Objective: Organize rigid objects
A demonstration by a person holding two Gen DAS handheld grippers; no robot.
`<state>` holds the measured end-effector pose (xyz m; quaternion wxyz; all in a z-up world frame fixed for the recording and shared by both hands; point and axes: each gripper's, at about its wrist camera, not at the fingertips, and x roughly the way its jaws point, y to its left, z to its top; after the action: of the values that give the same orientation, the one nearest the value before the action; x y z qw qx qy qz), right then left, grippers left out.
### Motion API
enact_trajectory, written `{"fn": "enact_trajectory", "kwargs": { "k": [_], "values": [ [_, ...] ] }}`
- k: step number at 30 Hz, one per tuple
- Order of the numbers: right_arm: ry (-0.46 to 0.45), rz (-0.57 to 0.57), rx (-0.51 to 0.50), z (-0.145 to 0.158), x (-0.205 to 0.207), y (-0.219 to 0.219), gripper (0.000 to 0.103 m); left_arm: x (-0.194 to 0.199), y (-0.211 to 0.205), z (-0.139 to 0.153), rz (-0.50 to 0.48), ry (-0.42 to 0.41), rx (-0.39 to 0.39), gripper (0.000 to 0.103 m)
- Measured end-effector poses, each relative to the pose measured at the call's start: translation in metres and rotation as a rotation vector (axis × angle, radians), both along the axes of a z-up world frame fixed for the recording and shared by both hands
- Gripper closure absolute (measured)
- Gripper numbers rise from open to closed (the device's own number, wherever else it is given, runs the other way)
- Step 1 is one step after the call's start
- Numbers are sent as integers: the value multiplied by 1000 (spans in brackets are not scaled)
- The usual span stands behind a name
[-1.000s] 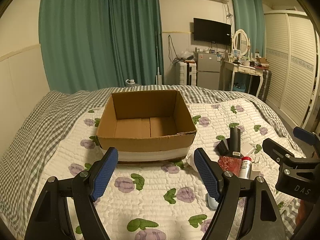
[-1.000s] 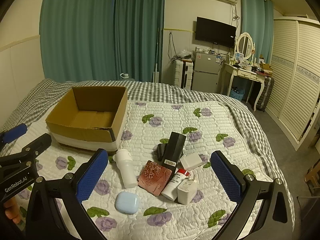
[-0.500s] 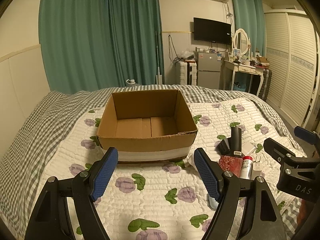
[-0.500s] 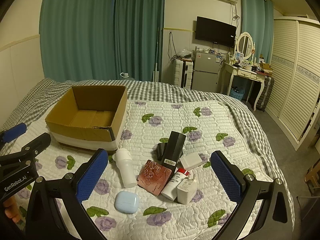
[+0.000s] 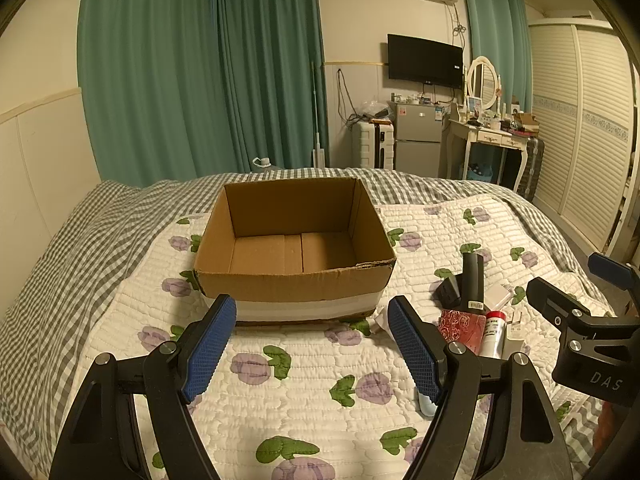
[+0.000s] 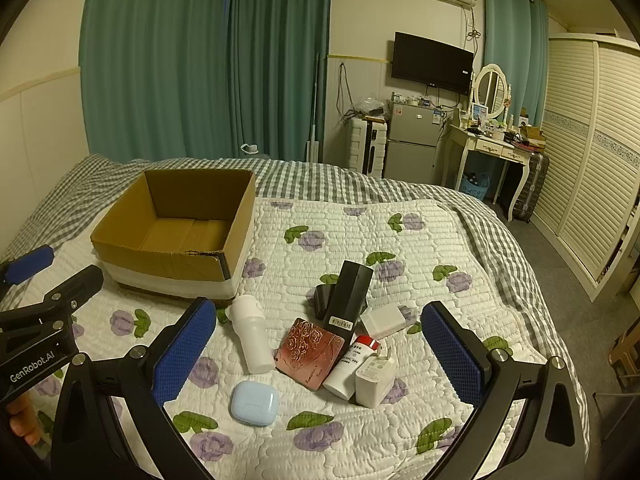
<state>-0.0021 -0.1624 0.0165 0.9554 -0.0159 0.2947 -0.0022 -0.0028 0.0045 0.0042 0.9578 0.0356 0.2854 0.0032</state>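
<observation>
An open, empty cardboard box (image 5: 294, 240) (image 6: 176, 232) sits on the bed's quilt. Right of it lies a cluster: a white bottle (image 6: 250, 336), a light blue earbud case (image 6: 255, 402), a red rose-patterned box (image 6: 310, 352) (image 5: 460, 324), a tall black box (image 6: 348, 300) (image 5: 472, 280), a white tube with a red cap (image 6: 352, 364), and two white chargers (image 6: 375, 376) (image 6: 386, 320). My left gripper (image 5: 310, 348) is open and empty in front of the box. My right gripper (image 6: 320, 352) is open and empty, above the cluster.
The floral quilt (image 6: 360, 240) covers a checked bedspread (image 5: 80, 260). Green curtains (image 5: 200, 72) hang behind the bed. A fridge (image 6: 410, 148), a dressing table (image 6: 492, 148) and a louvred wardrobe (image 6: 592, 160) stand to the right, past the bed's edge.
Almost nothing has changed. Both grippers stay open and hold nearly the same place; the left view has shifted very slightly.
</observation>
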Motion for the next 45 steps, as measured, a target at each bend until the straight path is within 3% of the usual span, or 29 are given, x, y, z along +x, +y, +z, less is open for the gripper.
{"fn": "enact_trajectory", "kwargs": {
  "k": [35, 41, 45],
  "values": [
    [-6, -2, -4, 3, -3, -3, 0, -3, -10, 0, -9, 1, 2, 22],
    [-4, -24, -33, 6, -5, -14, 0, 0, -20, -4, -36, 25, 1, 22],
    [26, -46, -12, -2, -1, -31, 0, 7, -32, -21, -60, 82, -1, 22]
  ]
}}
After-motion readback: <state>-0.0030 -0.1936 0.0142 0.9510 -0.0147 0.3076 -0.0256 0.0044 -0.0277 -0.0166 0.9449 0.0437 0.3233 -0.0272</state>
